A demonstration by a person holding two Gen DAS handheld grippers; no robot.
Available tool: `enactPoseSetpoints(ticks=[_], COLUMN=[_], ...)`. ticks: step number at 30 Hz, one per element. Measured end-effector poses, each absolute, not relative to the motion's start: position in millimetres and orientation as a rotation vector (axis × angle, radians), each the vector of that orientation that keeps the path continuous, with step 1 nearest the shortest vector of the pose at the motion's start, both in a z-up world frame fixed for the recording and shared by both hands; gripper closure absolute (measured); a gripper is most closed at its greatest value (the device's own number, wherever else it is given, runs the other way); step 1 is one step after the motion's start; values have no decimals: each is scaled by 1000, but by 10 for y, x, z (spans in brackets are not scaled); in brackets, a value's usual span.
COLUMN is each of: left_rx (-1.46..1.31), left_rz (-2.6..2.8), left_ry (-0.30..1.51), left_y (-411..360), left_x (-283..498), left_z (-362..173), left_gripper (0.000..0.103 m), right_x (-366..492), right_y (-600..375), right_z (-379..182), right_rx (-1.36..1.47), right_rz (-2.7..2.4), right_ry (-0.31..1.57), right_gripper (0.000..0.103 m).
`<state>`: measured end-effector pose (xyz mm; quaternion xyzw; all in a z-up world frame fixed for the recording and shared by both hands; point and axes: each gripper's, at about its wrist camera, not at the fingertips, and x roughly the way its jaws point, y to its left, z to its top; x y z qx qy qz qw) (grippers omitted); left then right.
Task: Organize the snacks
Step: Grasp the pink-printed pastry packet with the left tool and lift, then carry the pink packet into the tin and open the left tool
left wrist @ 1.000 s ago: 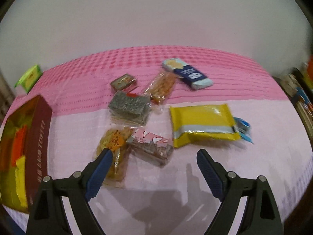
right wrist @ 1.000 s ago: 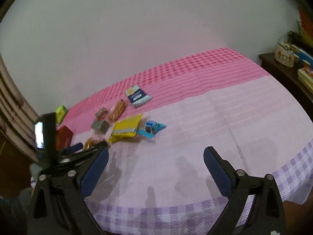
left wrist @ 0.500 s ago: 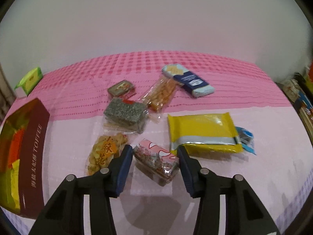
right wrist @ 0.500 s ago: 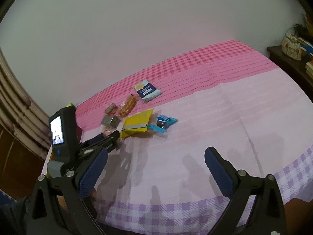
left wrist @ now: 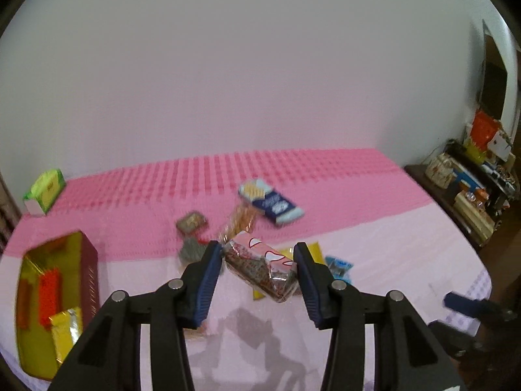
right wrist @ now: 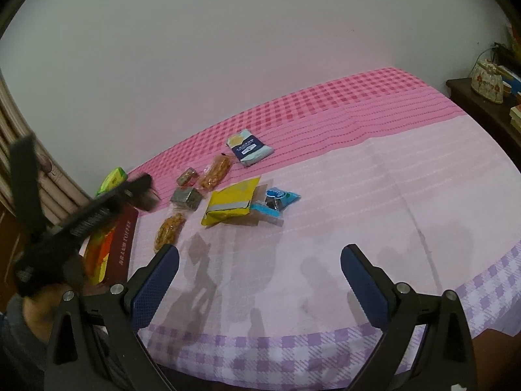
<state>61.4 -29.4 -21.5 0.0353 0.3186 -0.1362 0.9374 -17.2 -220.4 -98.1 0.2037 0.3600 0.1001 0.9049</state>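
Now left tool closing, pads pinching pink snack packet; right tool wide, holding nothing.

Near cloth: the lilac-checked front of the bedspread lies bare, open to either gripper.
Right side: pale pink cloth runs clear toward the dark side table.
Left flank: the toffee box blocks the edge.
Middle: the yellow packet, blue wrapper and peanut-brittle bag crowd together.
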Motion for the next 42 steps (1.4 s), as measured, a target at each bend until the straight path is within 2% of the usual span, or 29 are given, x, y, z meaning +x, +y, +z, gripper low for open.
enactPoseSetpoints(ticks=[10,24,42], left_rx=[97,110,44], left_rz=[-256,-163,27], left_ry=[554,470,504], left_y=[-147,328,1439], left_x=[384,104,-13], left_z=[375,853,787], left_gripper=[57,57,57], right_x=[-214,-270,-274], right_y=[-2137,-2144,-2107], right_z=[-914,-823,-834], right_rx=[406,410,398], right_rz=[224,223,219], right_ry=[734,709,727], right_gripper=[4,3,2])
